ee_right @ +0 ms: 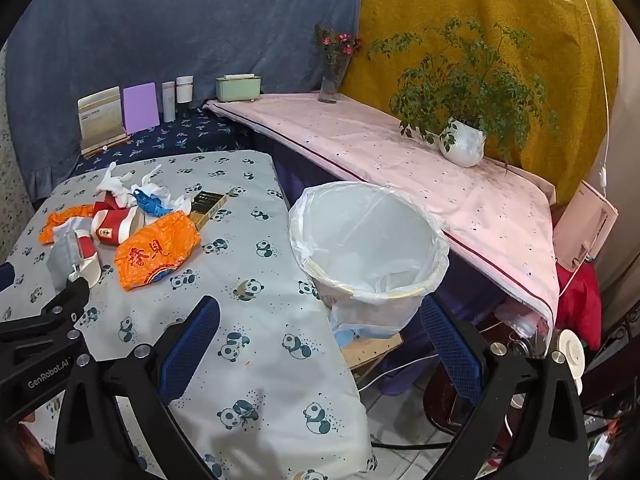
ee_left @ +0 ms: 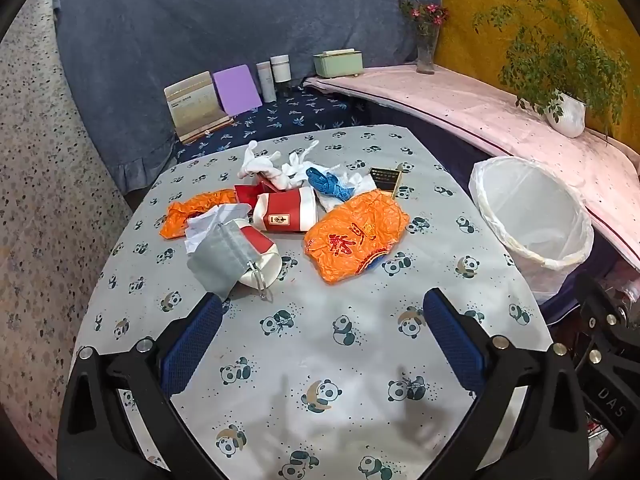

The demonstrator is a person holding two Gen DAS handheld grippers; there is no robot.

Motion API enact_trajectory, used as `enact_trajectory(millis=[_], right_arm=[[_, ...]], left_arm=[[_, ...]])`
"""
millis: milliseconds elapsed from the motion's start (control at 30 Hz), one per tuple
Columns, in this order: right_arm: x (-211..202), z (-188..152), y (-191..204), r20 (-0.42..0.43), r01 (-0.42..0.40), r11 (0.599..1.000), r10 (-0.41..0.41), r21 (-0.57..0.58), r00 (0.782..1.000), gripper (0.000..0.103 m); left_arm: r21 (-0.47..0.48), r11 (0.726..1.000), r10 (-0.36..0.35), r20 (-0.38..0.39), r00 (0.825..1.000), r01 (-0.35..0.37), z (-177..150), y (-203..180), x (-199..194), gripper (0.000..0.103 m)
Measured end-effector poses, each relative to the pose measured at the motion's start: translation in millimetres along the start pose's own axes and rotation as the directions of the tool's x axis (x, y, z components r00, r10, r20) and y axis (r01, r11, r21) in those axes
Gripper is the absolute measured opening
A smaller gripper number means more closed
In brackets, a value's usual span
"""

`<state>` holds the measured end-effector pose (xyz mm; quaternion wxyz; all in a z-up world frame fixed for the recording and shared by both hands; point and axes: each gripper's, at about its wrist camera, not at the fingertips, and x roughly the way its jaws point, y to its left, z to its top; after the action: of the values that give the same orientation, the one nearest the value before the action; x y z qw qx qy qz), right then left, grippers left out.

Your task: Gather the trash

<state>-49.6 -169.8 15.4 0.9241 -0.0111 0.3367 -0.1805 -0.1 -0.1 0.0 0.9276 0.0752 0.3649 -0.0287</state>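
- Your tabletop [ee_left: 320,360] wears a panda-print cloth and carries the whole trash pile near its far end, at about 12 o'clock from your left claw [ee_left: 322,316].
- The bin [ee_right: 368,248], lined with a white bag, stands just beside the tabletop's right edge, at 12 o'clock from your right claw [ee_right: 320,320] and at 2 o'clock from the left one. Its inside looks empty apart from the liner's folds.
- Both claws hang wide open with nothing between the blue pads [ee_left: 192,344]; the pile lies well apart from each, ahead of the left claw and at 10 o'clock from the right.
- Two orange wrappers: the larger [ee_left: 356,236] with red characters at the pile's right, the second [ee_left: 192,212] at its left.
- Two red-and-white paper cups [ee_left: 286,212] lie on their sides, the nearer one partly under a grey pouch [ee_left: 222,256].
- One dark flat box [ee_left: 385,179] sits at the pile's far right.
- One blue glove [ee_left: 330,184] lies crumpled behind the cups.
- White tissues [ee_left: 260,164] are bunched at the far side; you cannot count them.
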Motion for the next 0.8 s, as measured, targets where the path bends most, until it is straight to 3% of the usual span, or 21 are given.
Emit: enact_trajectory(millis=[800], right_arm=[[-3.1, 2.1, -1.5, 0.017, 0.018, 1.0, -0.018, -0.012, 1.0, 0.096]], left_arm=[[-0.01, 1.0, -0.013, 0.015, 1.0, 0.013, 2.2, 0.0, 2.1, 0.096]])
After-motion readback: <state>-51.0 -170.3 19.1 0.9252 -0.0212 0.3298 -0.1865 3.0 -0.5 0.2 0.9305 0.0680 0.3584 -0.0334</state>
